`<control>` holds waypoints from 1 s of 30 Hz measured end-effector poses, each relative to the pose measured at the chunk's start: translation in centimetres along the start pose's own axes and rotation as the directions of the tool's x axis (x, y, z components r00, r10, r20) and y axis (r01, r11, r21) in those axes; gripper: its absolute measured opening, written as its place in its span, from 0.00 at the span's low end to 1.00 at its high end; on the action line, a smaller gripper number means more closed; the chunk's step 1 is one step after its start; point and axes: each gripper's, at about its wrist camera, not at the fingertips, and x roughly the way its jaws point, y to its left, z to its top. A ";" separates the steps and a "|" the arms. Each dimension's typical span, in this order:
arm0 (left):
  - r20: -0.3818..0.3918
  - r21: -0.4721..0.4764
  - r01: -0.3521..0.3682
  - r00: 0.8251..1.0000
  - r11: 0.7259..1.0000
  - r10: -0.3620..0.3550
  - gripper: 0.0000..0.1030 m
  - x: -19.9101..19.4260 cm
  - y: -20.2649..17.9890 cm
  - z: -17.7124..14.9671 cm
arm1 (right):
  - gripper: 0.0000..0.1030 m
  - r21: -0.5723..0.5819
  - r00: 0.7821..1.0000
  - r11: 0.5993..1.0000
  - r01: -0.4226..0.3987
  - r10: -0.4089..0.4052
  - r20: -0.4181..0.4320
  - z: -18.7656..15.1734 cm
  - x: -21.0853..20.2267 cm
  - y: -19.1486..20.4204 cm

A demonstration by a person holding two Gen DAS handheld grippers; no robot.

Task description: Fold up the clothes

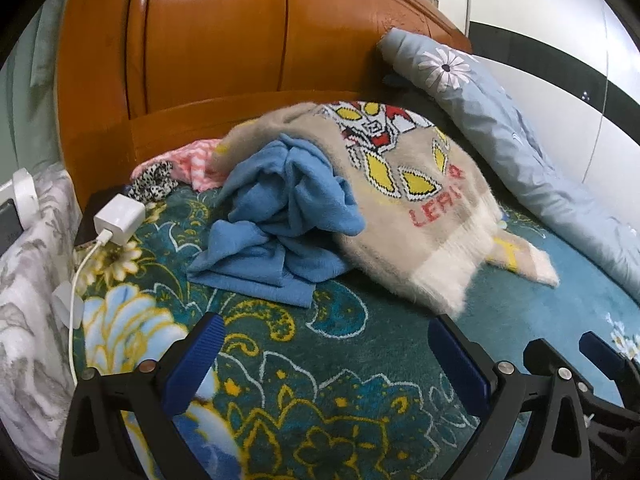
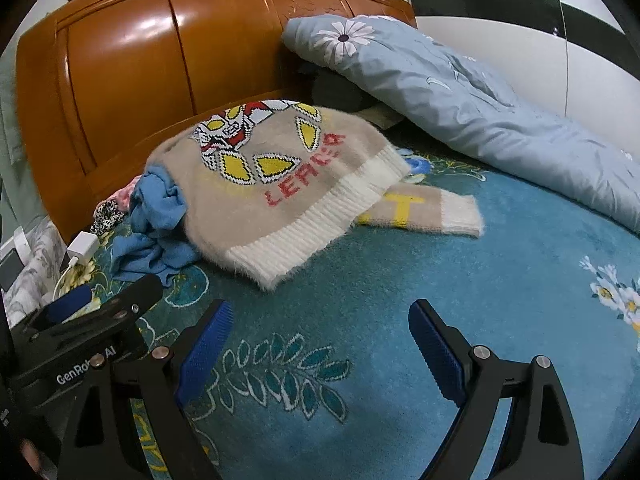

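A fuzzy beige sweater (image 1: 404, 208) (image 2: 280, 196) with a cartoon robot, red letters and a white ribbed hem lies heaped on the bed; one sleeve (image 2: 424, 210) sticks out to the right. A crumpled blue garment (image 1: 276, 224) (image 2: 156, 220) lies partly under its left side. A pink striped cloth (image 1: 200, 164) and a black-and-white patterned cloth (image 1: 154, 180) sit behind. My left gripper (image 1: 324, 340) is open and empty, just short of the pile. My right gripper (image 2: 320, 324) is open and empty, in front of the sweater hem. The left gripper also shows in the right wrist view (image 2: 92, 320).
The bed has a teal floral blanket (image 1: 340, 380) (image 2: 480, 300). An orange wooden headboard (image 1: 208, 40) stands behind. A light blue flowered quilt (image 1: 500, 120) (image 2: 460, 100) lies rolled at the right. A white charger (image 1: 120, 218) with its cable lies at the left, by a grey-white blanket (image 1: 32, 280).
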 end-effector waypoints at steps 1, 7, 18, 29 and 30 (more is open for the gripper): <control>0.001 -0.002 0.003 1.000 1.000 -0.003 1.00 0.1 0.1 0.0 | 0.88 -0.001 1.000 1.000 -0.002 0.002 0.008 -0.1 -0.1 0.0; 0.058 0.010 0.030 0.998 0.999 -0.031 1.00 -0.2 0.2 -0.2 | 0.88 -0.006 1.000 1.000 -0.006 0.006 0.026 -0.5 -0.5 -0.1; 0.104 0.002 0.049 0.993 0.999 -0.049 1.00 -1.1 -0.2 -0.2 | 0.88 -0.019 0.997 1.000 -0.018 0.020 0.080 -0.8 -1.2 -0.2; 0.153 0.017 0.019 0.988 1.000 -0.022 1.00 -2.0 -0.1 0.1 | 0.88 -0.058 0.987 0.996 -0.062 0.070 0.142 -0.8 -2.0 0.3; 0.158 0.018 0.016 0.987 1.000 -0.019 1.00 -2.1 -0.1 0.1 | 0.88 -0.059 0.986 0.996 -0.069 0.077 0.145 -0.9 -2.1 0.4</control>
